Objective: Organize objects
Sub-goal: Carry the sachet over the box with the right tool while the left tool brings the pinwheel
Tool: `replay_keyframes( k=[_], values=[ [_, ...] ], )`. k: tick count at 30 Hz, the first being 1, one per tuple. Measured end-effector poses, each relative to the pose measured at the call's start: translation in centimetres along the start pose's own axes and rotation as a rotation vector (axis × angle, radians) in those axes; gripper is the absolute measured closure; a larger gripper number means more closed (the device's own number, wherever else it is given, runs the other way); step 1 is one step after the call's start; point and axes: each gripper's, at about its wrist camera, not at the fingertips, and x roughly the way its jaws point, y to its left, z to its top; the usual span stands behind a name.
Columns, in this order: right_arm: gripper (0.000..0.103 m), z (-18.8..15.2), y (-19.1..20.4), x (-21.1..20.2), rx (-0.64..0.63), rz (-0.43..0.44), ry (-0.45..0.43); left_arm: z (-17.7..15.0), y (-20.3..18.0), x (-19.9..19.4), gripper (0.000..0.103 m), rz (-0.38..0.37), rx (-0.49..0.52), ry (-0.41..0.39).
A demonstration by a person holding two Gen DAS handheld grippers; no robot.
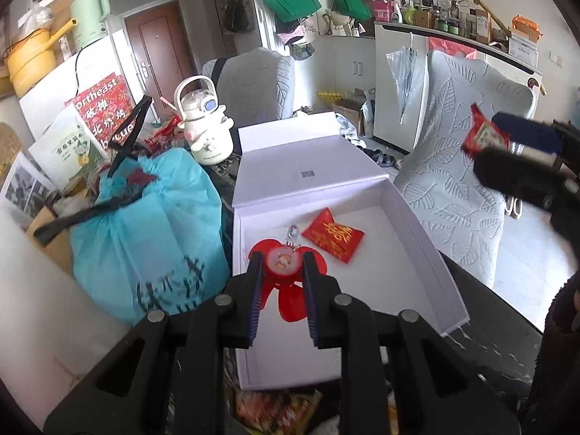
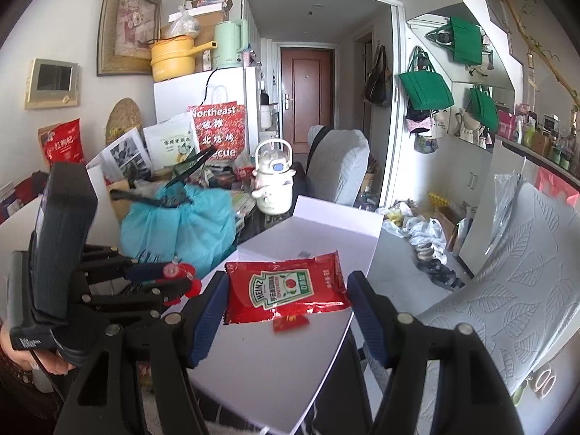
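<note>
A white box (image 1: 417, 224) holds a red packet (image 1: 333, 233) with gold lettering. The ketchup sachet (image 2: 286, 290) is red with a green-and-white label. The bag (image 1: 145, 232) is turquoise; the chair cover (image 1: 460, 181) is pale grey with leaves.

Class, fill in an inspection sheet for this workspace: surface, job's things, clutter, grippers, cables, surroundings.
Surface: dark table, crowded.
Job's things: open white box holding a red packet; red fan toy; ketchup sachet.
Clutter: blue bag, white kettle, papers.
Grippers: left gripper shut on the fan toy; right gripper shut on the sachet.
Cables: black cord on the fridge.
Surroundings: covered chairs, brown door, green bags.
</note>
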Motion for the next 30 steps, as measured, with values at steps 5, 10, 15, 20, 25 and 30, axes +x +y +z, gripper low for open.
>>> replay_keyframes(
  k=[5,10,15,20,25,30],
  values=[
    [0.035,1.3,-0.8,2.3,0.008,0.004,-0.005,0.9,0.9,2.5,0.083,-0.034,-0.03,0.003],
    [0.035,1.7,-1.3,5.7,0.001,0.054,0.029,1.8,1.1,4.8,0.083,-0.059,-0.013,0.019],
    [0.035,0.8,-1.6,8.8,0.017,0.086,0.104,1.5,0.7,6.6,0.083,-0.062,0.025,0.039],
    [0.035,-0.1,-1.6,10.8,0.02,0.092,0.153,1.2,0.5,8.0,0.083,-0.075,0.034,0.066],
    [0.035,-1.2,-2.0,13.4,0.044,0.097,0.232,0.8,-0.3,9.4,0.083,-0.1,0.058,0.084],
    [0.035,-1.9,-2.4,14.2,0.058,0.09,0.263,0.1,-0.8,10.9,0.083,-0.111,0.069,0.117]
  ],
)
